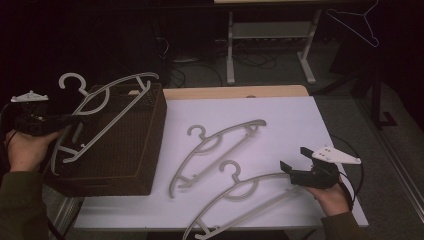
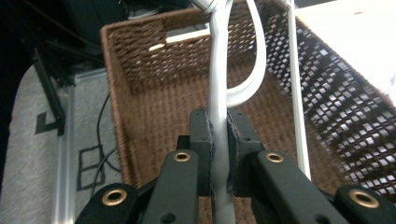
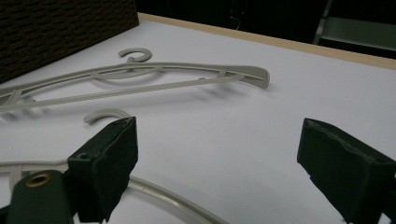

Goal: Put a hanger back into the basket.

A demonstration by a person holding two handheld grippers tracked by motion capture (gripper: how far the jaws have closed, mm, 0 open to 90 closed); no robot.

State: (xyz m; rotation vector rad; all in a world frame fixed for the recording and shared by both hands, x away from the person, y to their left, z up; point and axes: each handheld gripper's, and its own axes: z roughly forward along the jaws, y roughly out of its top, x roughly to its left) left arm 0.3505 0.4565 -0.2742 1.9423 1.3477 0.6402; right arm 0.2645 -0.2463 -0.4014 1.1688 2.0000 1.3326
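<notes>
1. While the left gripper (image 1: 67, 121) pinches one grey plastic hanger (image 1: 102, 112) above the brown woven basket (image 1: 125, 145), its pads press the thin curved bar.
2. Two more matching hangers (image 1: 215, 147) lie flat on the smooth white desk (image 1: 280, 107): three counted.
3. Beside the nearest, the right gripper (image 1: 290, 167) stands spread, empty.

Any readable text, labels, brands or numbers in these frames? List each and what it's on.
None: no readable text, number or logo in any view.
Checked: the three grey hangers, one held, two on the table; the brown wicker basket; the white table top; both tools, left and right. All unmarked.
The dark background is too dim to read.
</notes>
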